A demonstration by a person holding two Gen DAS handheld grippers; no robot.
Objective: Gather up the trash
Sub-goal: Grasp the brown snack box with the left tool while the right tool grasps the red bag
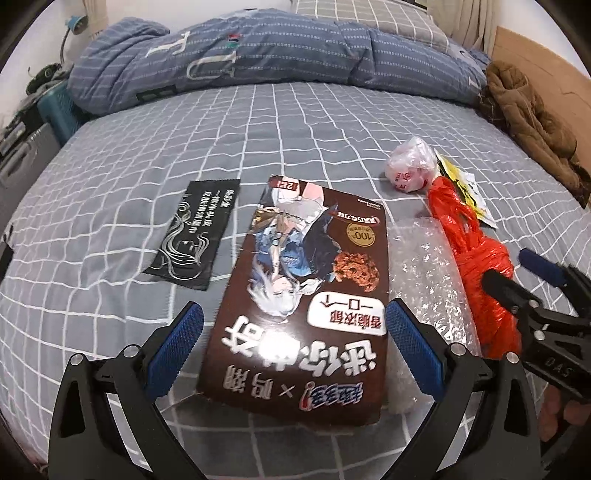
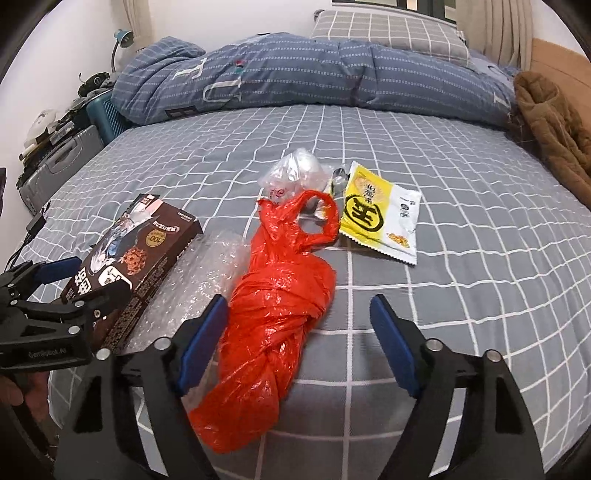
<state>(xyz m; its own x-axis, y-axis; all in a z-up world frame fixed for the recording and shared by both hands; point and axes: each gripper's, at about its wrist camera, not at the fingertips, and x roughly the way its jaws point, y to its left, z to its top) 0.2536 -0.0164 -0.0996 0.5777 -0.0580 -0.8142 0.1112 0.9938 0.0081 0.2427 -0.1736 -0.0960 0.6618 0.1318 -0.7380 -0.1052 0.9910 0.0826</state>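
A brown cookie box point(image 1: 306, 288) lies flat on the grey checked bed sheet point(image 1: 110, 221). My left gripper point(image 1: 294, 306) stands open astride its near end, with a gap showing beside the left pad. A twisted red plastic bag point(image 2: 273, 314) lies between the fingers of my open right gripper point(image 2: 299, 299); the right pad is clear of it. Bubble wrap point(image 2: 192, 280) sits between box and bag. Beyond are a crumpled clear bag point(image 2: 291, 173), a yellow snack packet point(image 2: 380, 214) and, left of the box, a black wrapper point(image 1: 192, 232).
A folded blue quilt point(image 2: 295, 74) runs across the back of the bed with a checked pillow point(image 2: 388, 29) behind it. A brown jacket point(image 2: 554, 122) lies at the right edge. A grey suitcase point(image 2: 59, 162) and teal crate point(image 2: 107, 114) stand off the left side.
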